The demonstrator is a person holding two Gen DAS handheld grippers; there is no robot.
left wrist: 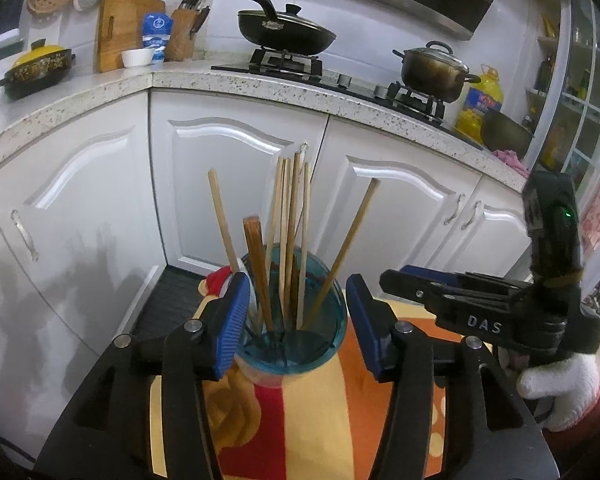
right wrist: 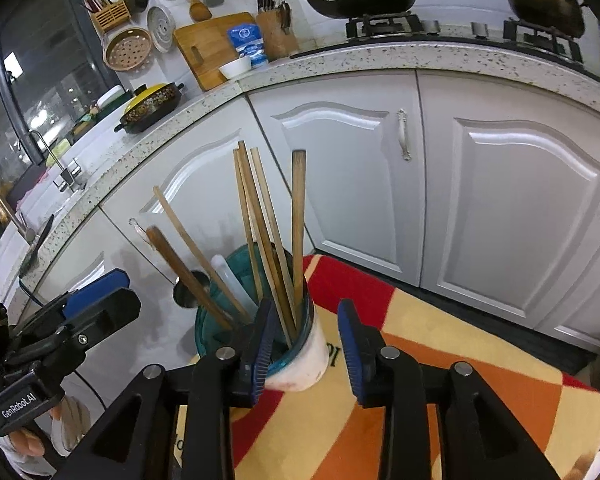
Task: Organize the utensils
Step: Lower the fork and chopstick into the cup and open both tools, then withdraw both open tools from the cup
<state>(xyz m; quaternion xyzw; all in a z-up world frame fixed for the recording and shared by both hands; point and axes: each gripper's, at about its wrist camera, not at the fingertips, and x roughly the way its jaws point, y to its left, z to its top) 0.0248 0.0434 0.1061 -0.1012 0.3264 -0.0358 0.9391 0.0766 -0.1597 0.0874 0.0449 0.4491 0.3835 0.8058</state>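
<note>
Teal jar (left wrist: pixel 290 344) of wooden chopsticks (left wrist: pixel 288 236) stands upright on a striped red, orange and cream cloth (left wrist: pixel 308 432), in front of white cabinet doors. All sticks appear to be inside it, fanned out and leaning on the rim.

Left claw (left wrist: pixel 296 324): released, empty, blue pads either side of the jar; whether the left pad touches the glass I cannot tell. Right claw (right wrist: pixel 308 344): also released and empty, its left pad at the jar's near rim, the other over bare cloth.

Judgement: the step in hand looks like steadying the jar and tidying the bundle. To do it well, close the left claw low on the body, square to it, and gently; the jar is top-heavy with leaning sticks and could tip. Right claw should take one stick at a time, well up the shaft.

Views differ. The right wrist view shows a white lower band on the jar, a metal ladle bowl (right wrist: pixel 191 289) and a pale white utensil (right wrist: pixel 230 280) among the sticks, and the sink beyond. The left wrist view shows the jar's interior base and the gloved hand (left wrist: pixel 556 388) holding the right claw.
</note>
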